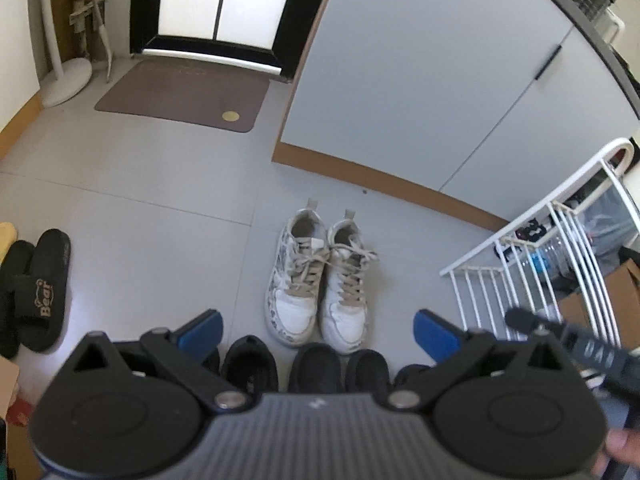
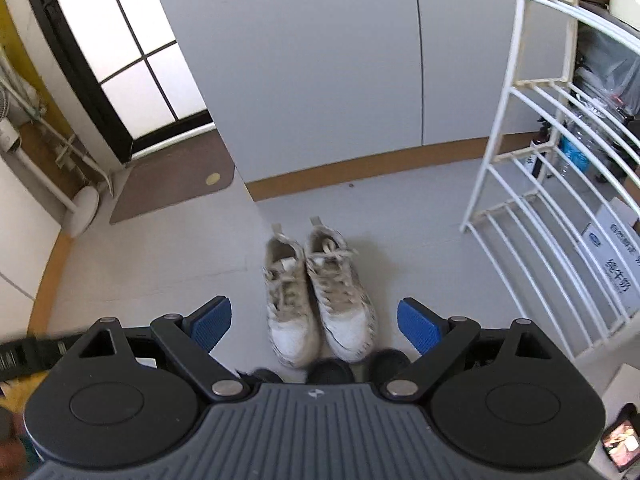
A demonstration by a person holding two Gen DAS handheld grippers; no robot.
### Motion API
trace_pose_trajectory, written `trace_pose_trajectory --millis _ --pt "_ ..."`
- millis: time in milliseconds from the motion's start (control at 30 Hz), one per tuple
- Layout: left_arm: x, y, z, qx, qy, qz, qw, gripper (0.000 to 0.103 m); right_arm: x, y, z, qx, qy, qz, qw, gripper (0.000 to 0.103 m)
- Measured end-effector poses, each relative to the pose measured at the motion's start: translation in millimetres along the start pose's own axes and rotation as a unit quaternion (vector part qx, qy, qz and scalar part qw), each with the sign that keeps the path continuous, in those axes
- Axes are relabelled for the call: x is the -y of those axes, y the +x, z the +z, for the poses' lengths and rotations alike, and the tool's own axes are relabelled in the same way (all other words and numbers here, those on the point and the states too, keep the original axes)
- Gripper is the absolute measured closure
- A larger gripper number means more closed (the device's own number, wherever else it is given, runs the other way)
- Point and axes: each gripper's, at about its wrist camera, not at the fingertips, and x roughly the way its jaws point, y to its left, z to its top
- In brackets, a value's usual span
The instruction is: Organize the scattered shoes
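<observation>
Grey floor (image 1: 140,184); white rack (image 2: 560,208)

Scuffed white sneakers (image 1: 316,280) (cloth laces)

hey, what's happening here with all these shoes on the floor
A person holds a claw in each hand above an entryway floor, tidying shoes. Both the left claw and right claw are open and empty. A pair of white sneakers sits side by side on the floor beside a white shoe rack. Black slippers lie off to the left, and dark shoes line up just below the claws.
</observation>
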Motion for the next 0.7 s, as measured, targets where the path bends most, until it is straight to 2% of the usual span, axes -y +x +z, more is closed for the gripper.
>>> trace_pose_trajectory --millis 133,300,467,700 --pt "18 -7 -8 0.002 0.000 0.018 0.9998 0.000 15 -29 -12 0.021 0.006 0.016 1.000 0.009" --pt "44 -25 -19 0.013 0.029 0.047 0.9984 0.000 24 -33 -17 0.012 -0.005 0.028 1.000 0.009" --pt "57 -29 -33 0.014 0.025 0.027 0.9992 0.000 34 -24 -21 -0.006 -0.002 0.018 1.000 0.009" --pt "59 -1 -52 0.003 -0.008 -0.015 0.9999 0.000 48 -15 -29 -0.022 -0.007 0.000 1.000 0.009"
